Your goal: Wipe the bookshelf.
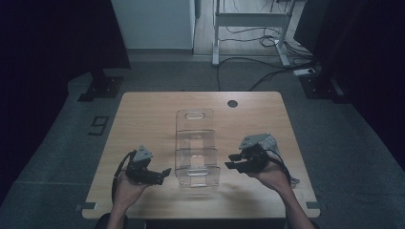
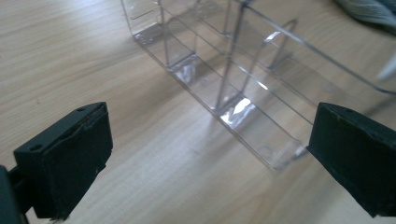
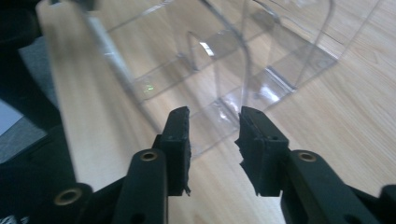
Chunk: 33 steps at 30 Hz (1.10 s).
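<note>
Clear acrylic organizer (image 1: 197, 148) centred on table (image 1: 143, 114) between both reaches; left gripper (image 1: 162, 173) spread wide, right gripper (image 1: 232, 161) slightly parted, both empty.

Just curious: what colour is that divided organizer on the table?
The organizer is colourless, clear plastic; best in the left gripper view.

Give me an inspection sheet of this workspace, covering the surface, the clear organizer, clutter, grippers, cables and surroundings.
Surface: wooden table, with a round dark hole near its far edge.
Job's things: clear plastic organizer at the middle, compartments look empty.
Clutter: nothing seen.
Grippers: left gripper jaws wide open, beside the organizer; right gripper jaws narrowly apart, nothing between them.
Cables: a black cable trails from each gripper; floor cables beyond the table.
Surroundings: grey floor, white desk frame, dark stands at both sides.
</note>
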Each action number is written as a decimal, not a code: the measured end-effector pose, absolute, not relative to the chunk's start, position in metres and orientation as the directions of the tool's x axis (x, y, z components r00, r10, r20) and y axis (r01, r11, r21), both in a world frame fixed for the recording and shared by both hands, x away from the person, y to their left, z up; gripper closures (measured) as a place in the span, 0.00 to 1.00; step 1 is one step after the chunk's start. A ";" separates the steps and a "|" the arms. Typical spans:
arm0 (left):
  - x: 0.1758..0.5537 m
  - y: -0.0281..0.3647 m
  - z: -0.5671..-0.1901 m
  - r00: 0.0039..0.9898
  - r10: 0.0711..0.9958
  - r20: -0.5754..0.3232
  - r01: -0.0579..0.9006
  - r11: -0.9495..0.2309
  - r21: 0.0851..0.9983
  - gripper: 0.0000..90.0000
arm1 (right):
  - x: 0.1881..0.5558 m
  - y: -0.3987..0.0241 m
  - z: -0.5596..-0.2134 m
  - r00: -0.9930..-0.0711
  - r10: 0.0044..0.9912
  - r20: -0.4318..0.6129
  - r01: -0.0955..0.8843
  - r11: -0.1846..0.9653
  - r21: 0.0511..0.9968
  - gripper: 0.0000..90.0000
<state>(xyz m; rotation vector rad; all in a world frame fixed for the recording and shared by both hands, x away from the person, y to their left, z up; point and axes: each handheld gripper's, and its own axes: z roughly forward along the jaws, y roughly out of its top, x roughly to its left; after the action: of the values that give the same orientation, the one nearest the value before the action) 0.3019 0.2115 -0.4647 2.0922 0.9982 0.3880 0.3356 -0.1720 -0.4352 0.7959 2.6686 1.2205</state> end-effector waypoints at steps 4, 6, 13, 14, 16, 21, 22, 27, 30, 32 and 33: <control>0.291 0.208 -0.463 0.670 0.741 -0.055 0.511 -0.406 0.758 0.01 | 0.351 -0.165 -0.440 -0.846 0.514 0.142 0.444 0.531 0.722 0.62; 0.287 0.204 -0.463 0.684 0.727 -0.059 0.503 -0.412 0.760 0.03 | 0.358 -0.160 -0.443 -0.842 0.523 0.132 0.444 0.532 0.721 0.59; 0.283 0.187 -0.465 0.718 0.695 -0.040 0.474 -0.446 0.759 0.13 | 0.375 -0.139 -0.456 -0.863 0.495 0.097 0.402 0.559 0.725 0.59; 0.283 0.186 -0.465 0.721 0.692 -0.036 0.470 -0.451 0.758 0.15 | 0.376 -0.136 -0.457 -0.865 0.493 0.096 0.399 0.561 0.725 0.60; 0.284 0.184 -0.465 0.717 0.696 -0.029 0.471 -0.454 0.757 0.17 | 0.380 -0.132 -0.460 -0.870 0.479 0.116 0.404 0.559 0.724 0.61; 0.287 0.183 -0.466 0.734 0.678 -0.041 0.466 -0.458 0.757 0.24 | 0.381 -0.130 -0.464 -0.885 0.444 0.137 0.392 0.555 0.734 0.64; 0.287 0.183 -0.466 0.734 0.678 -0.041 0.466 -0.458 0.757 0.26 | 0.381 -0.130 -0.464 -0.887 0.442 0.136 0.390 0.557 0.734 0.65; 0.290 0.184 -0.467 0.746 0.665 -0.048 0.463 -0.465 0.755 0.38 | 0.377 -0.129 -0.465 -0.896 0.419 0.146 0.382 0.560 0.735 0.66; 0.291 0.187 -0.468 0.742 0.668 -0.053 0.468 -0.460 0.754 0.42 | 0.374 -0.126 -0.465 -0.900 0.413 0.140 0.375 0.569 0.731 0.66; 0.292 0.190 -0.470 0.738 0.672 -0.058 0.474 -0.456 0.753 0.46 | 0.373 -0.125 -0.465 -0.902 0.410 0.134 0.369 0.573 0.732 0.66; 0.292 0.190 -0.470 0.738 0.672 -0.058 0.474 -0.456 0.753 0.46 | 0.373 -0.124 -0.465 -0.903 0.409 0.133 0.367 0.574 0.732 0.66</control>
<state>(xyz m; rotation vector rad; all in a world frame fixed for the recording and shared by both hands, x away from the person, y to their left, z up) 0.2925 0.1901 -0.4696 2.1392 0.8603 0.3165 0.3725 -0.1237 -0.4647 0.6762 2.7416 1.2562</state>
